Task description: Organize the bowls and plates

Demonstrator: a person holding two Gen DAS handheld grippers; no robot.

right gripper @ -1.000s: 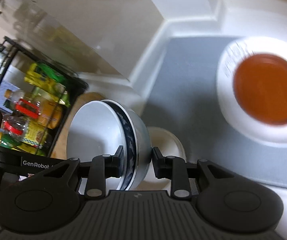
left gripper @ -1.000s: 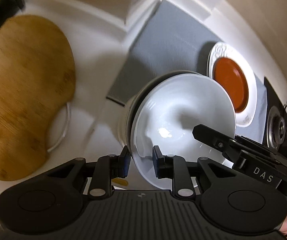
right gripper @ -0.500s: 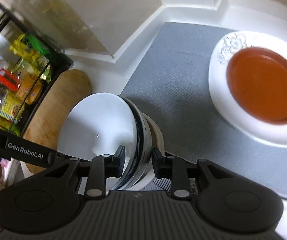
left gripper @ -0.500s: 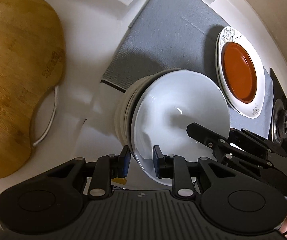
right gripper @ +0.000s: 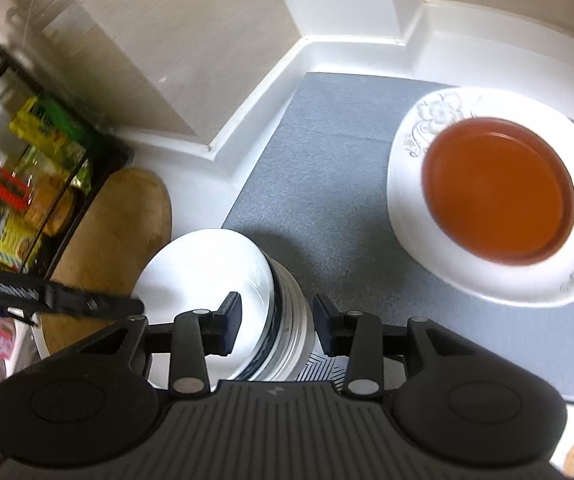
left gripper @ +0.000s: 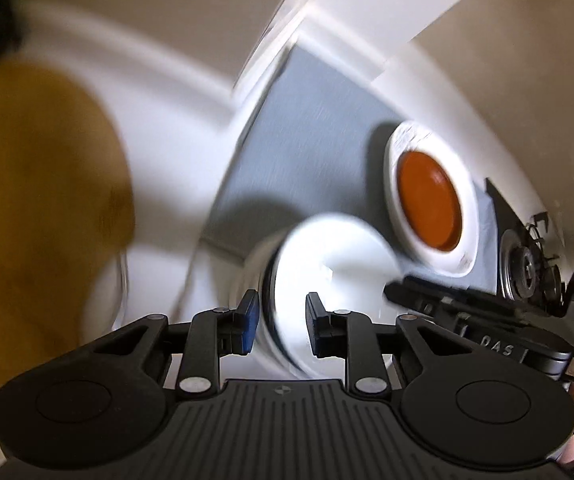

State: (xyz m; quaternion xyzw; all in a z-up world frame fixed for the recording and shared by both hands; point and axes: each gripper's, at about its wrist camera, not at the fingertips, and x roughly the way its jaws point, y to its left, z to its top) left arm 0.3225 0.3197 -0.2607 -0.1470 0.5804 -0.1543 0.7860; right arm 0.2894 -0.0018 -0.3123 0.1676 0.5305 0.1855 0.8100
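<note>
A stack of bowls [right gripper: 283,320] stands at the near left edge of the grey mat [right gripper: 327,168], a white bowl [right gripper: 207,276] on top. My right gripper [right gripper: 277,322] straddles the stack's right rim; its jaws are opening and the pads stand off the bowls on both sides. My left gripper [left gripper: 281,320] straddles the opposite rim of the white bowl [left gripper: 335,264]. That view is motion-blurred, so whether its pads press is unclear. From the right wrist, the left gripper [right gripper: 139,304] has its tip at the bowl's left rim. An orange plate [right gripper: 499,192] lies on a white flowered plate [right gripper: 447,116].
A wooden cutting board [right gripper: 115,240] lies left of the stack on the white counter. A black rack of packaged food [right gripper: 27,184] stands behind it. A stove burner [left gripper: 523,272] shows at the far right. Walls and a corner ledge [right gripper: 255,96] close the back.
The tilted bowls came down level onto the stack. The right jaws have widened off the rim. The left gripper has drawn back a little, so the bowl looks smaller in its view.
</note>
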